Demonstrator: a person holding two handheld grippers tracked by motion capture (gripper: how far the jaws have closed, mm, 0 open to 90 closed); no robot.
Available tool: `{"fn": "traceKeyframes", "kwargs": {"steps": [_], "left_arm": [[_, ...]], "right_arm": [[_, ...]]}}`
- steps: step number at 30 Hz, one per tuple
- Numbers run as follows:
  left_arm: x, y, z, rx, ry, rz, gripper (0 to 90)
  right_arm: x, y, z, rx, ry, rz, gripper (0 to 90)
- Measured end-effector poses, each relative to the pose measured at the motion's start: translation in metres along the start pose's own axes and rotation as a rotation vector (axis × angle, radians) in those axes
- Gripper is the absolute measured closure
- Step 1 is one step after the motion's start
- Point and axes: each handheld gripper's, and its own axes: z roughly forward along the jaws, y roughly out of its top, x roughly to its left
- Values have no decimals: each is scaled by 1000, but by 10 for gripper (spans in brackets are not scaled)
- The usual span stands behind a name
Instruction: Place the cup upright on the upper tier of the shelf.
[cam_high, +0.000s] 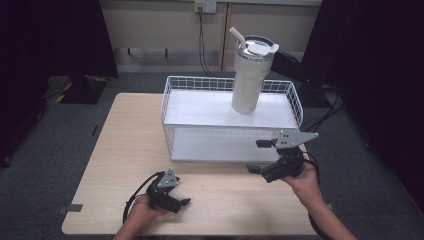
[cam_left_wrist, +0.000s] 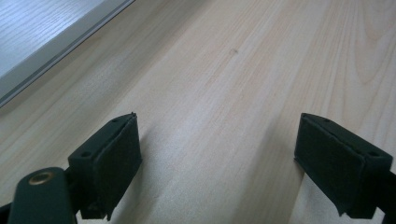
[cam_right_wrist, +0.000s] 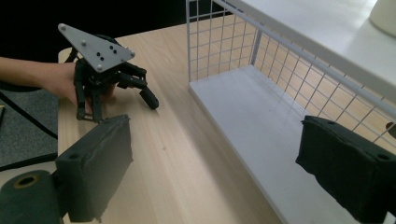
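High view: a pale wooden table (cam_high: 125, 150) holds a white wire shelf rack (cam_high: 172, 90) with two levels. A tall cream tumbler (cam_high: 247, 82) with a lid and straw stands upright on the top level, toward the back right, apart from both grippers. The left gripper (cam_high: 184, 202) rests low near the table's front edge, its jaws pointing right. The right gripper (cam_high: 256, 156) is raised in front of the rack's lower level, right of centre, jaws spread and holding nothing. It is the nearer of the two to the tumbler.

Left gripper view: two black padded jaws stand wide apart over bare wood, with nothing between them. The edge of the rack's base (cam_left_wrist: 46, 51) shows at the upper left.

Right gripper view: the jaws are wide open and empty, aimed along the rack's lower shelf (cam_right_wrist: 252, 121). The left gripper (cam_right_wrist: 152, 99) shows farther off at the upper left, held in a hand (cam_right_wrist: 63, 86). A curved cream base at the top right corner is likely the tumbler (cam_right_wrist: 385, 14).

Judged from this, the step in hand is a reach for the tumbler. To do it well, the right gripper should rise above the top rail, approach level, and close on the narrow lower body, since the tall cup looks top-heavy and could tip
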Motion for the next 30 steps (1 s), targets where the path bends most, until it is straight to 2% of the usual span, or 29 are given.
{"fn": "traceKeyframes", "kwargs": {"steps": [18,30], "left_arm": [[0,0,0,0,0,0,138],[0,0,0,-1,0,-1,138]], "right_arm": [[7,-43,24,17,36,55,91],[9,-64,37,23,59,83,91]]}}
